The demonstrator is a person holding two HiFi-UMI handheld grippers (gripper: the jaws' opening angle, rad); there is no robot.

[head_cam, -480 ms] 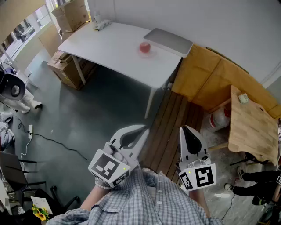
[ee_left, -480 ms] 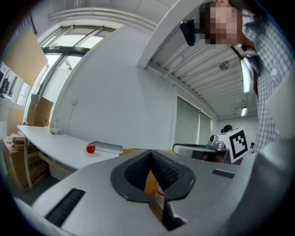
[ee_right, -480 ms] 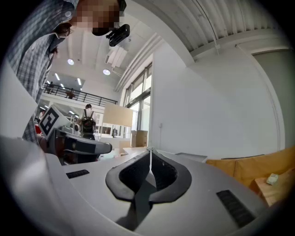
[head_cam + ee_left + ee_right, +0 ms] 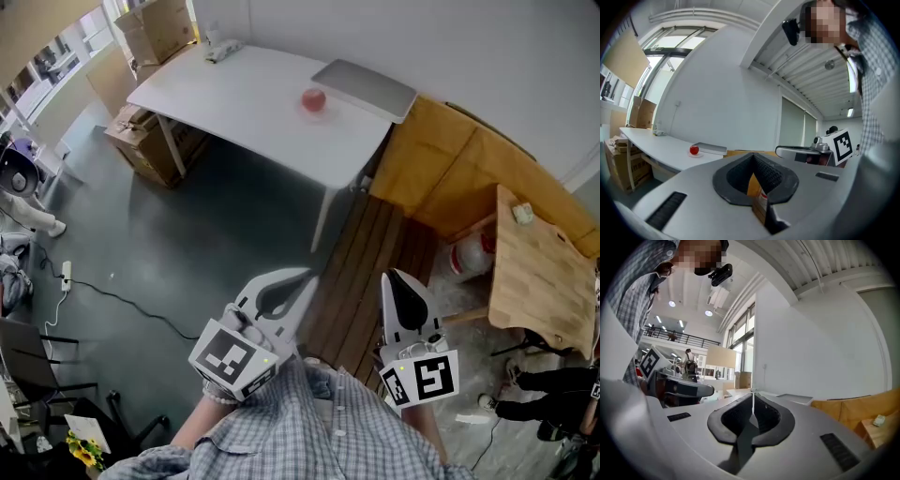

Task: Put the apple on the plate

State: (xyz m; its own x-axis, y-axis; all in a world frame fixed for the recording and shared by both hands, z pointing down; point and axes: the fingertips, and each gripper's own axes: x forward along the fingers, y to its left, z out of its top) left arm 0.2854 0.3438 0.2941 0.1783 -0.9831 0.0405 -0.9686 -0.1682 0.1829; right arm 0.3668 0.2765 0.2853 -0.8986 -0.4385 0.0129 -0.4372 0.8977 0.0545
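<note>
Apple [image 4: 313, 98] on counter [image 4: 234, 94], far off. L claw [image 4: 304, 275], R claw [image 4: 392, 276]: both closed, empty. Risk: apple rolls if nudged by unopened claw.

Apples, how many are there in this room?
1. The red apple sits on the white table, toward its far side, beside a flat grey slab. More could be hidden inside the cardboard boxes.
</note>
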